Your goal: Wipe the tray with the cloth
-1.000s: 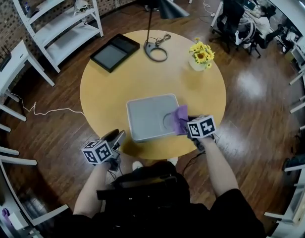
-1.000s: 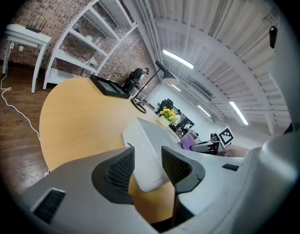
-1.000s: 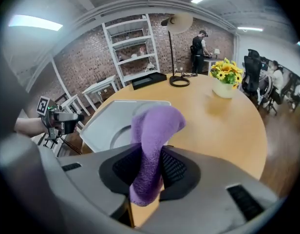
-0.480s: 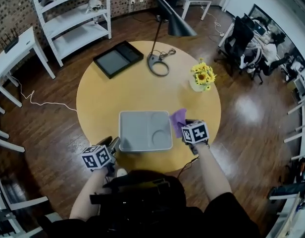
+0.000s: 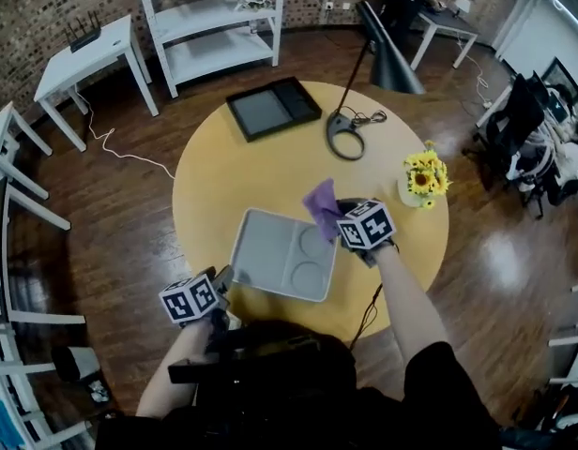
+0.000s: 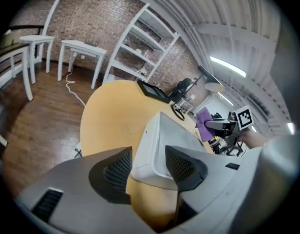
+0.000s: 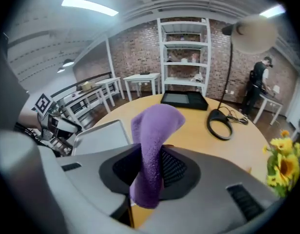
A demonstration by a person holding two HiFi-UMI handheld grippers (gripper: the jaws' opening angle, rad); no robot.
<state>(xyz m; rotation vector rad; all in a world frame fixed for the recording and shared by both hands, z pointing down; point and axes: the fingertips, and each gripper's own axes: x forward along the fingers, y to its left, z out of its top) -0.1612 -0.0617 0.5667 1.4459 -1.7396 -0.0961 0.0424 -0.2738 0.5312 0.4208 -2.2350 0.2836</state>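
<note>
The left gripper (image 5: 222, 278) is straddling the near corner of the grey tray (image 5: 270, 251) by the round table (image 5: 219, 181)'s near edge; its jaws have just been opening and are not clamping. The right gripper (image 7: 151, 168) is pinching the purple cloth (image 7: 155, 126) upright, with the tray lying just to its left. Bare tabletop is stretching ahead of it to the lamp base (image 5: 346, 136) and the sunflower vase (image 5: 422, 181).
</note>
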